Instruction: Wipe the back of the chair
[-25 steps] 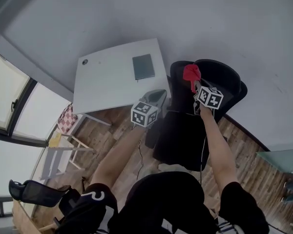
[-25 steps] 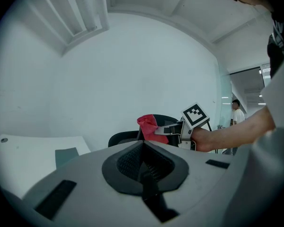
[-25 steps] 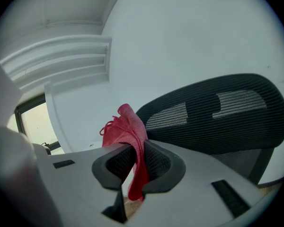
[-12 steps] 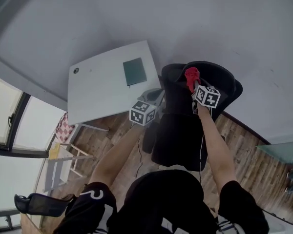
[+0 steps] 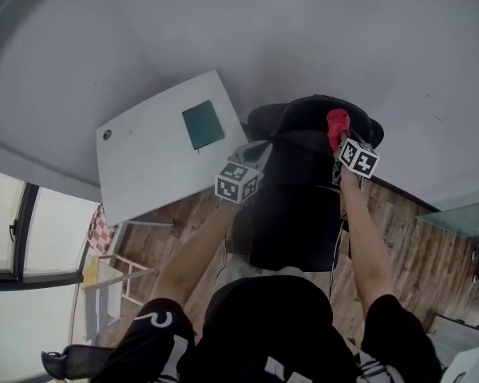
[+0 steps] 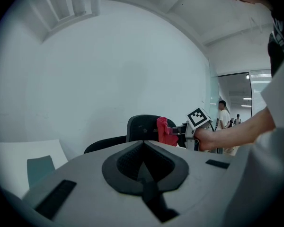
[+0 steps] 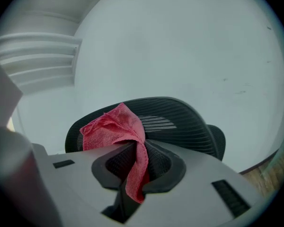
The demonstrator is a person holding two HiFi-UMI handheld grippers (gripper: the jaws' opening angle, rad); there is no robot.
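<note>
Fingers of the right gripper (image 7: 132, 171) are clamped on a red cloth (image 7: 114, 126). One end of the cloth hangs down between the pads and the rest is bunched above them. The cloth is held at the top edge of the chair's (image 7: 184, 119) black mesh back, towards its right side in the head view. Whether it presses on the mesh cannot be told. The chair stands on a wood floor (image 5: 403, 250) with its back towards the person, who leans over it with both arms stretched out.

The left gripper (image 6: 143, 171) has its jaws pressed together with nothing between them. It hovers at the chair's left side, level with the back and apart from it, between the chair and a white table (image 5: 148, 162).

A teal pad (image 5: 203, 124) lies flat on the table near the chair. A plain pale wall rises behind both. In the left gripper view, people (image 6: 223, 113) stand far off, beyond the right arm.
</note>
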